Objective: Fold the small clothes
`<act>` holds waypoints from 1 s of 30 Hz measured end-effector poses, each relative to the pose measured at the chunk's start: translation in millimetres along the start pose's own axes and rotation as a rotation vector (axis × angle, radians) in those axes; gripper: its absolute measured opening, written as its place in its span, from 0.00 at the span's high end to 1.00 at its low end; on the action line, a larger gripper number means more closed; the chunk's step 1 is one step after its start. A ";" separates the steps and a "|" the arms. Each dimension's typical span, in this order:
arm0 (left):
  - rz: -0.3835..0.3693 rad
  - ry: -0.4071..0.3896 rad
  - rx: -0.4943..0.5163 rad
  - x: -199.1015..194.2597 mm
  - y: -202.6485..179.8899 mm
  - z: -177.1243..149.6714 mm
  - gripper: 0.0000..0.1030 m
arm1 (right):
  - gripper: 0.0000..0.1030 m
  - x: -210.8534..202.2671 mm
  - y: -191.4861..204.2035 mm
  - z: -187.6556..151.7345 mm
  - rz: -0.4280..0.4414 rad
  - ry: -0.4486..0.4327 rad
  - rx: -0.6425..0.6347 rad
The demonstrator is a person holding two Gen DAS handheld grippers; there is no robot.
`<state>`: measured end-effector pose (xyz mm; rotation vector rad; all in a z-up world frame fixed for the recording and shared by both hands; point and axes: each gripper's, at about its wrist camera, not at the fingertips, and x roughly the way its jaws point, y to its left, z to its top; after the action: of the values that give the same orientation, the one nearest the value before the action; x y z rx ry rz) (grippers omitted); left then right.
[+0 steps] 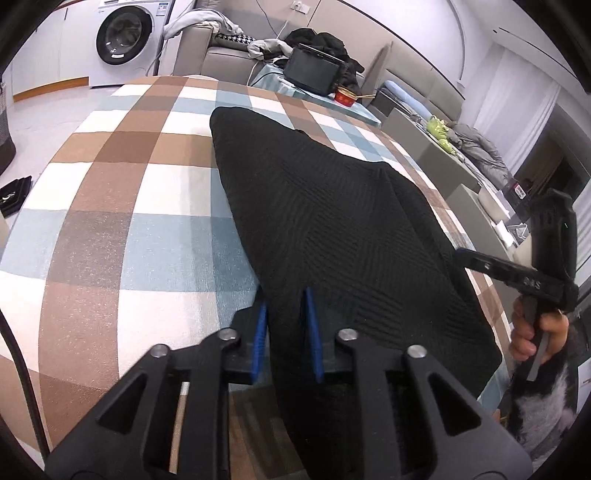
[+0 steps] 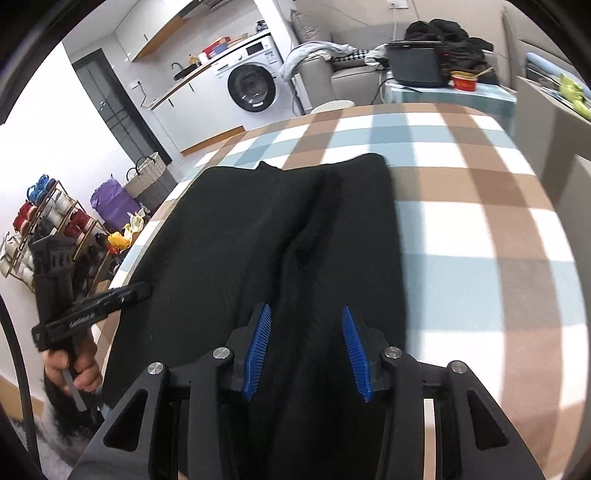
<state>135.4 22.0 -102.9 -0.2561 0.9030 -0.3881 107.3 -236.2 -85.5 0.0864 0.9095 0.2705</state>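
Note:
A black knit garment point(image 1: 332, 206) point(image 2: 240, 229) lies lengthwise on the checked tablecloth point(image 1: 122, 206) point(image 2: 480, 229), with a raised fold running down its middle. My left gripper point(image 1: 284, 295) has its blue pads point(image 1: 260, 332) close together, and the garment's near edge is pinched between them. My right gripper point(image 2: 304, 310) holds a thick bunch of the same near edge between wider-set blue pads point(image 2: 356, 350). Each gripper shows in the other's view at the garment's side: the right one point(image 1: 517, 273) and the left one point(image 2: 92, 306), each in a hand.
A washing machine point(image 1: 123, 35) point(image 2: 251, 86) stands beyond the table. A sofa piled with clothes point(image 1: 317, 40) and a side table with a black box point(image 2: 413, 62) and a red bowl point(image 1: 345, 96) are behind. A shoe rack point(image 2: 48, 221) and baskets point(image 2: 147, 177) stand on the floor.

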 end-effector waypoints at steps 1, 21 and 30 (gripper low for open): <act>0.009 -0.005 -0.002 -1.5 1.4 -0.2 0.65 | 0.60 7.3 2.1 5.9 0.008 0.003 0.004; 0.007 -0.063 -0.006 -18.2 -1.4 14.2 0.38 | 0.92 9.6 11.9 71.9 -0.059 -0.142 -0.042; 0.021 -0.020 0.025 -7.8 -11.9 2.3 0.38 | 0.69 33.0 -42.0 50.2 0.004 -0.001 0.111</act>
<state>130.3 14.7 -91.6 -0.2266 0.8797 -0.3764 174.3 -265.8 -87.9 0.1909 0.9229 0.2237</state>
